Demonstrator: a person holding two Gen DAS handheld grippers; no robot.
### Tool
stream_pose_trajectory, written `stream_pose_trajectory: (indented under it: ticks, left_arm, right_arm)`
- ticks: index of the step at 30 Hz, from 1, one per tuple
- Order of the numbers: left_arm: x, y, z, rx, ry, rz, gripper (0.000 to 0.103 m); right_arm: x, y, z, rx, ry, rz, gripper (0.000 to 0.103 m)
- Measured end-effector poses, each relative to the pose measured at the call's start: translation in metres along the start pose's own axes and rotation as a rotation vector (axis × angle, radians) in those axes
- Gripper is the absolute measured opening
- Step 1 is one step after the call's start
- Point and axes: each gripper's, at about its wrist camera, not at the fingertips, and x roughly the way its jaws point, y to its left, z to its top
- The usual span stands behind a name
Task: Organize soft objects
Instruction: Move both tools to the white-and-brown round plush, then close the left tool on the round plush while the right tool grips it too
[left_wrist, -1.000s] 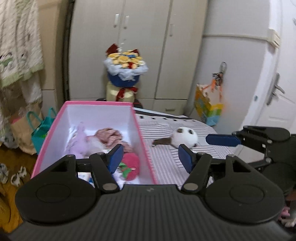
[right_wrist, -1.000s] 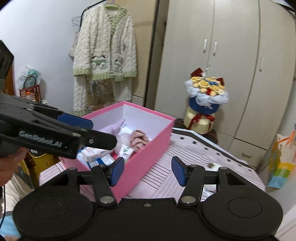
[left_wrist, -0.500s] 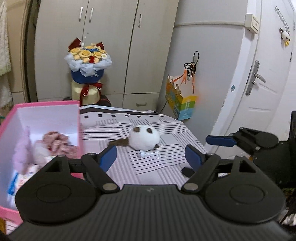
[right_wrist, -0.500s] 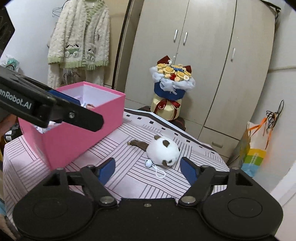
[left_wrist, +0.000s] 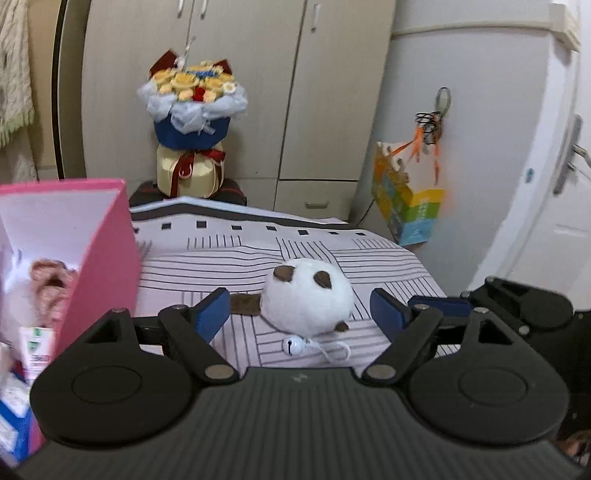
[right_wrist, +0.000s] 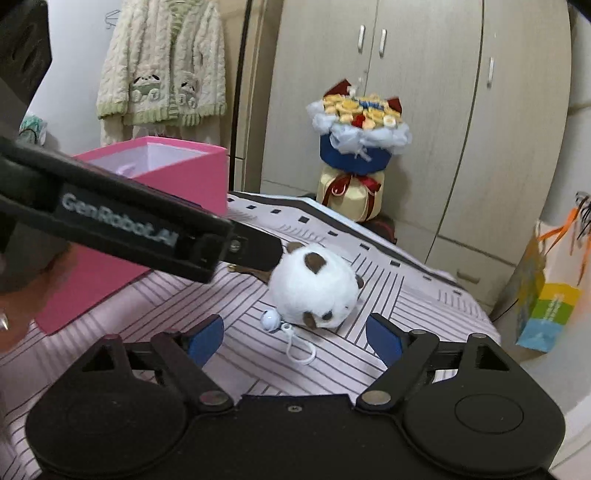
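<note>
Plush (left_wrist: 306, 293), a round white toy with brown ears, lies on the striped cloth (left_wrist: 369, 258), right of the pink box (left_wrist: 107, 258); its brown strap runs toward the box, its bell (left_wrist: 291, 346) sits nearest the cameras. It lies between the left gripper (left_wrist: 299, 312)'s spread blue pads, apparently untouched. That gripper looks nearer, low and level. The right gripper (right_wrist: 295, 334), fingers also apart, hangs just short of the toy.

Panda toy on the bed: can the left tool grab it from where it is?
Probably yes. The left tool is open with the panda sitting between its fingers, nothing in between. The pink box stands off to the side, and the right tool hangs back.
</note>
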Motion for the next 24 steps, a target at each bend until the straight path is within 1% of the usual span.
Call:
stream_pose_trajectory:
  ticks: [3, 6, 8, 10, 12, 13, 14, 15, 17, 19, 21, 22, 23, 24]
  left_arm:
    - [0.024, 0.003, 0.003, -0.058, 0.037, -0.008, 0.080]
    - [0.041, 0.004, 0.005, -0.085, 0.048, 0.022, 0.080]
    - [0.050, 0.009, 0.006, -0.130, 0.061, 0.027, 0.080]
    - [0.059, 0.011, 0.007, -0.151, 0.069, 0.032, 0.080]
    - [0.068, 0.013, 0.007, -0.170, 0.088, 0.035, 0.075]
    - [0.072, 0.014, 0.006, -0.182, 0.103, 0.025, 0.074]
    - [0.075, 0.016, 0.006, -0.197, 0.108, 0.013, 0.071]
    - [0.076, 0.016, 0.006, -0.207, 0.109, 0.002, 0.069]
    - [0.075, 0.014, 0.006, -0.197, 0.085, 0.013, 0.068]
    - [0.075, 0.012, 0.007, -0.174, 0.070, 0.021, 0.068]
    - [0.078, 0.014, 0.007, -0.192, 0.092, -0.011, 0.066]
    - [0.079, 0.015, 0.006, -0.205, 0.106, -0.036, 0.062]
    - [0.081, 0.016, 0.006, -0.214, 0.118, -0.050, 0.062]
    - [0.081, 0.015, 0.005, -0.217, 0.116, -0.045, 0.062]
  right_arm:
    - [0.020, -0.011, 0.000, 0.024, 0.007, 0.026, 0.087]
    - [0.043, -0.026, 0.004, 0.068, 0.033, 0.074, 0.087]
    - [0.056, -0.036, 0.006, 0.113, 0.041, 0.107, 0.087]
    - [0.066, -0.043, 0.006, 0.141, 0.043, 0.130, 0.087]
    - [0.075, -0.048, 0.005, 0.158, 0.045, 0.155, 0.087]
    - [0.079, -0.049, 0.003, 0.161, 0.044, 0.165, 0.086]
    - [0.082, -0.050, 0.002, 0.166, 0.044, 0.171, 0.084]
    - [0.084, -0.050, 0.001, 0.171, 0.048, 0.180, 0.079]
    - [0.089, -0.047, -0.001, 0.170, 0.071, 0.181, 0.077]
    - [0.088, -0.043, -0.001, 0.166, 0.071, 0.175, 0.076]
    - [0.086, -0.040, 0.000, 0.156, 0.070, 0.154, 0.074]
    - [0.085, -0.039, 0.000, 0.156, 0.065, 0.145, 0.073]
    - [0.085, -0.038, 0.000, 0.158, 0.061, 0.139, 0.071]
    - [0.085, -0.037, 0.000, 0.162, 0.059, 0.132, 0.069]
